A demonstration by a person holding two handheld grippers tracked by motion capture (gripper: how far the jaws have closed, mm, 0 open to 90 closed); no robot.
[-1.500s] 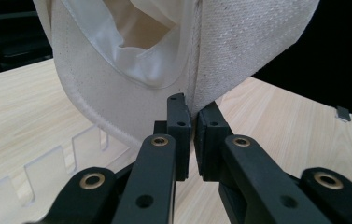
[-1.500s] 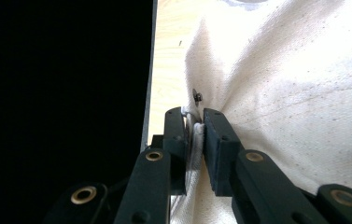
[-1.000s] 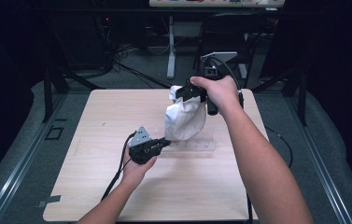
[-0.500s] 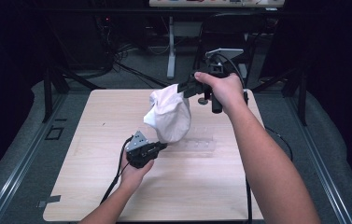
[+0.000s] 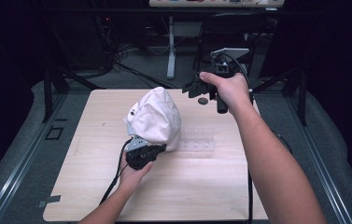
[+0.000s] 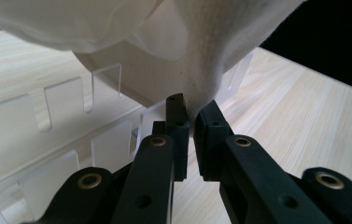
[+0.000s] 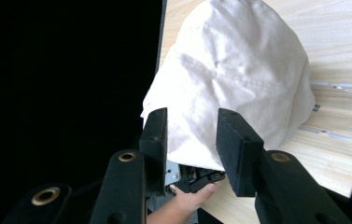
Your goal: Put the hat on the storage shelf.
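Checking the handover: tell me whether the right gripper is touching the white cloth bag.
Apart. In the high view the right gripper is raised off to the side of the white cloth bag, with bare table between them; its jaws stand open.

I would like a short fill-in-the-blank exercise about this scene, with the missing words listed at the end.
1. The left gripper is shut on the edge of a white cloth ____.
2. The fingers of the right gripper are ____, with nothing between them.
3. The white cloth bag stands on a light ____ table.
4. A clear ____ rack with slots lies on the table beside the bag.

Missing words: bag; open; wooden; plastic
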